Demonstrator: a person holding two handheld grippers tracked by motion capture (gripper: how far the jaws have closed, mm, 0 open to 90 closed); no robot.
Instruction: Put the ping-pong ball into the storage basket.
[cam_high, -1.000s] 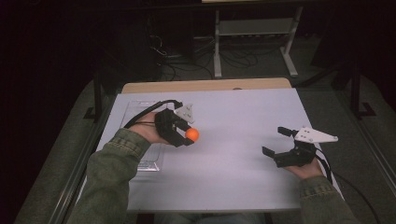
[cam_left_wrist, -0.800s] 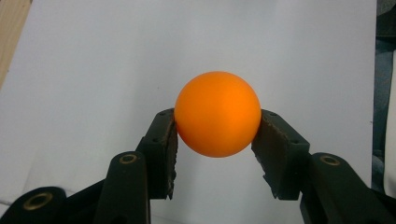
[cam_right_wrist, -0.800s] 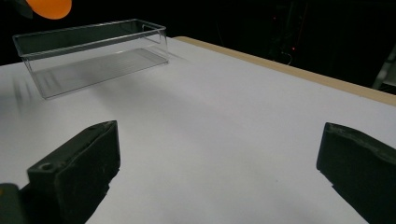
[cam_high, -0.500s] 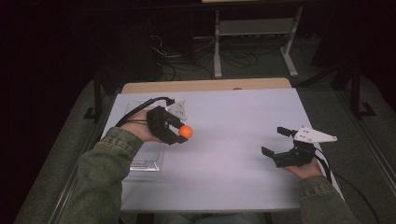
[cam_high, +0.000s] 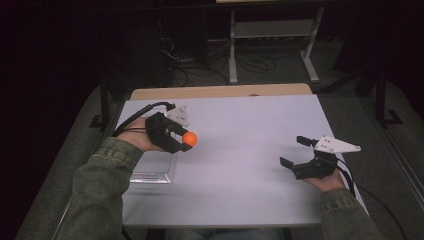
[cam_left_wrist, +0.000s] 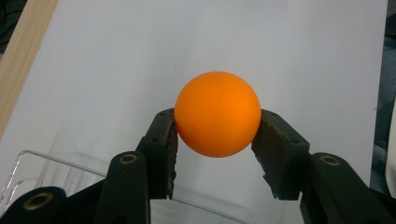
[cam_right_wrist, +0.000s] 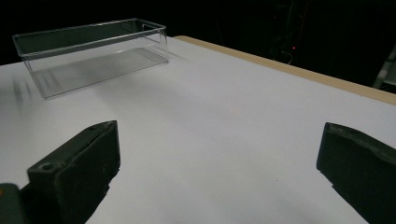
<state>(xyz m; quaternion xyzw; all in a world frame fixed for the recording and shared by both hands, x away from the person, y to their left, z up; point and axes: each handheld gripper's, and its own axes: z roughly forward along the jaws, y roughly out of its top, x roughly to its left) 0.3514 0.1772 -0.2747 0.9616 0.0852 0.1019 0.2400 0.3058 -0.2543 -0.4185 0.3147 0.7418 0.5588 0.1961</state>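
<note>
An orange ball (cam_high: 189, 138) is pinched in my left gripper (cam_high: 186, 141), which hovers over the left part of the white table (cam_high: 250, 125). In the left gripper view the two black pads press on either side of the ball (cam_left_wrist: 217, 113), and the gripper (cam_left_wrist: 215, 142) is shut on it. A clear plastic tray (cam_high: 152, 169) lies just below and nearer than that hand. My right gripper (cam_high: 294, 151) rests at the right of the table, open, with bare table between its jaws (cam_right_wrist: 219, 163).
The clear tray (cam_right_wrist: 93, 51) stands far off in the right gripper view, and its rim (cam_left_wrist: 56, 161) sits under the left jaw. A wooden strip (cam_high: 220, 92) edges the table's far side. Beyond it are a metal stand (cam_high: 270, 45) and floor cables.
My left gripper has moved left and slightly away across the table, with the orange ball still in it. The right gripper has stayed where it was.
</note>
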